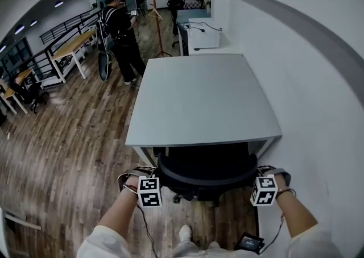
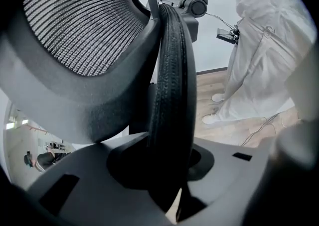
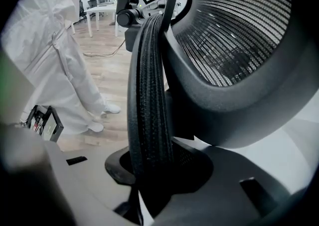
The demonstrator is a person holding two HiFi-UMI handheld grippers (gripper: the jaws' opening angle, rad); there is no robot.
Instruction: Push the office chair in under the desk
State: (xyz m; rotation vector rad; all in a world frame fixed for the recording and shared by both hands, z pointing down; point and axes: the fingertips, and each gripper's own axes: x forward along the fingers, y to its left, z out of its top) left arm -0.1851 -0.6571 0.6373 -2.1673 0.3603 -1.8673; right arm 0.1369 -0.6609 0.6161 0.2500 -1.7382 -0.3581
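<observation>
**Both grippers clamped on the chair's backrest at the desk's near edge**

The black office chair (image 1: 206, 169) stands at the near side of the grey desk (image 1: 199, 98), facing it, between the desk's two front legs. Its seat sits in shadow under the tabletop's front edge, while the curved backrest (image 1: 207, 178) lies just outside that edge, nearest the person. Part of the chair's wheeled base shows below the backrest on the wooden floor (image 1: 74, 137). The desk's right side runs along the white wall (image 1: 307, 80).

The left gripper (image 1: 141, 176) grasps the left end of the backrest and the right gripper (image 1: 271, 174) grasps the right end, both pointing steeply down, each held on a white-sleeved arm. In the left gripper view the backrest's ribbed black rim (image 2: 172, 95) runs down between the jaws and fills the gap, with the mesh panel (image 2: 84, 21) curving away at the upper left. The right gripper view mirrors this: the same kind of ribbed rim is pinched between its jaws, and the mesh bulges at the upper right. Each gripper view catches the other gripper's marker cube at the far end of the backrest.

A small dark device (image 1: 249, 243) lies on the floor by the person's white shoe (image 1: 185, 233). Far beyond the desk, a person in dark clothes (image 1: 122, 35) stands near a wooden coat stand (image 1: 154, 12)
</observation>
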